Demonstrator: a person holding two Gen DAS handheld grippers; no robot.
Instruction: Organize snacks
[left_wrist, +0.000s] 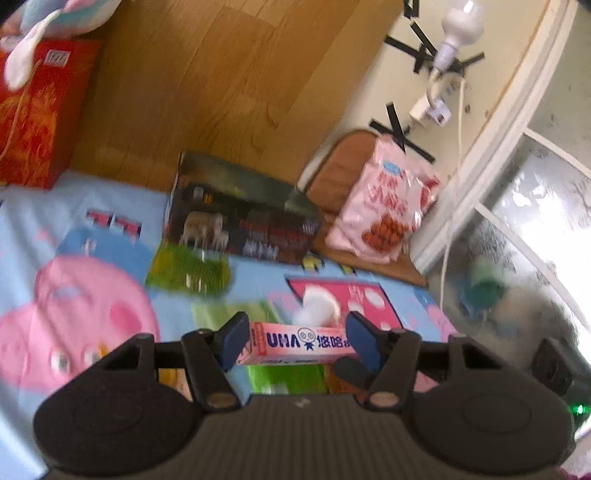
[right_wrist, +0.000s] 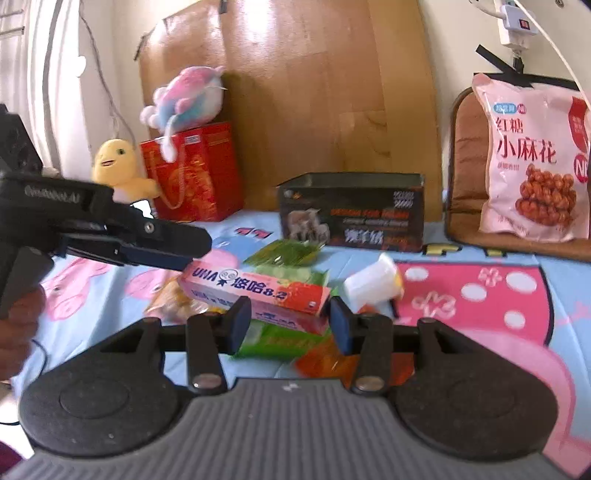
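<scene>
Left gripper (left_wrist: 297, 341) fingers clamp the pink UHA candy box (left_wrist: 299, 344) lengthwise, lifted above the bedsheet (left_wrist: 110, 206). Right gripper (right_wrist: 288, 325) apparently unclenched, w/ the box's end btwn its fingers. Keep it level en route to the dark carton (right_wrist: 351, 210) beyond.

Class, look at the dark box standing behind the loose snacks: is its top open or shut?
Open. The dark box has no lid across its top; its inner walls show in both views. Whether anything lies inside cannot be told.
</scene>
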